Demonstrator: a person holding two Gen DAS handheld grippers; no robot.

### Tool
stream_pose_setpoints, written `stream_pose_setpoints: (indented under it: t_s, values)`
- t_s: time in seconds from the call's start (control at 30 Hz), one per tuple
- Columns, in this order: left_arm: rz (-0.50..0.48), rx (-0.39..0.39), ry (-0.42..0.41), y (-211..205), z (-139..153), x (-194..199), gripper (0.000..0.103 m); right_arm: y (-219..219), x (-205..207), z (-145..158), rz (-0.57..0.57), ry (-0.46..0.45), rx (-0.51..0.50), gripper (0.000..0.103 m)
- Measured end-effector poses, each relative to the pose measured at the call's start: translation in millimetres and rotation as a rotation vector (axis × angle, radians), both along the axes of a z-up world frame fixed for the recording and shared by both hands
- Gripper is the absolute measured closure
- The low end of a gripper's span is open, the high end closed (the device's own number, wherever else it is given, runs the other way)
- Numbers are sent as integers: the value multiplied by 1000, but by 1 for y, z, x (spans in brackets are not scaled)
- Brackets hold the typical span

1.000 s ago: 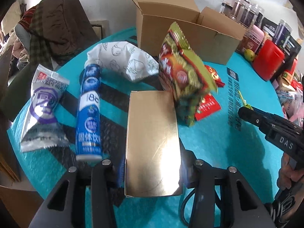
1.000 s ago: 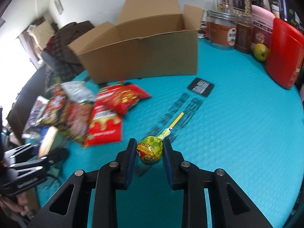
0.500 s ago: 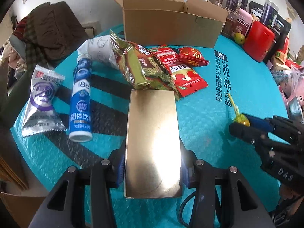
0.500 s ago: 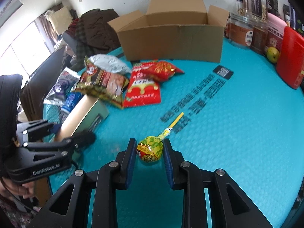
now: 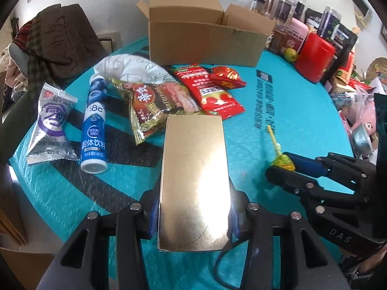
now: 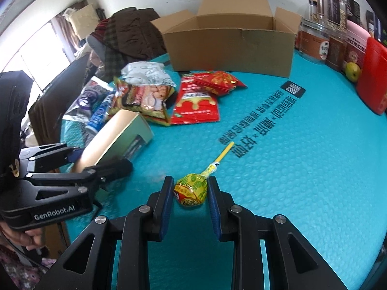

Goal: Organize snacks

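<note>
My left gripper (image 5: 193, 215) is shut on a gold box (image 5: 194, 181), which it holds by its long sides just above the teal mat (image 5: 290, 111). My right gripper (image 6: 191, 191) is shut on the wrapped head of a yellow-green lollipop (image 6: 191, 189), whose stick points away toward the printed lettering. The right wrist view shows the left gripper (image 6: 96, 166) with the gold box (image 6: 118, 133) close on its left. Beyond them lie a brown-gold snack pack (image 5: 154, 101), a red pack (image 5: 212, 94), a small red pack (image 5: 227, 77), a blue tube (image 5: 94, 125), a grey-purple pouch (image 5: 52, 125) and a white bag (image 5: 130, 67).
An open cardboard box (image 5: 203, 38) stands at the back of the round table. Jars, a red canister (image 5: 314, 58) and a green fruit (image 5: 290, 54) line the back right edge. A heap of clothes (image 5: 55, 38) lies beyond the left edge.
The brown-gold snack pack, upright a second ago, now lies flat among the red packs. Both grippers have shifted sideways and stand closer together, each keeping its grip.
</note>
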State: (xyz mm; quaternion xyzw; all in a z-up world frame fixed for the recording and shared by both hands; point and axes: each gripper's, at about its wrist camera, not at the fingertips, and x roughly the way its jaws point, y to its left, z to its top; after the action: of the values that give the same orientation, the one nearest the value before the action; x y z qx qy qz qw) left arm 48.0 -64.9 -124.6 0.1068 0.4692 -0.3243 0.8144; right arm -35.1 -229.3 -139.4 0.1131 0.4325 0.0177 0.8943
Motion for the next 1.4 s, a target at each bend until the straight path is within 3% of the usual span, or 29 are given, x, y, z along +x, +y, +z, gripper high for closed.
stream_pose_setpoints:
  t_s: [0.5, 0.73, 1.03, 1.4]
  values:
    - [-54, -99, -68, 4, 39, -20, 59, 15, -19, 37, 16, -96, -30, 75]
    - [-64, -156, -148, 0, 68, -18, 59, 13, -20, 64, 18, -145, -58, 75]
    - [-56, -243, -248, -13, 114, 4, 59, -3, -6, 105, -17, -230, -142, 75]
    - [-41, -282, -352, -42, 155, 54, 59, -37, 36, 144, -38, -301, -192, 75]
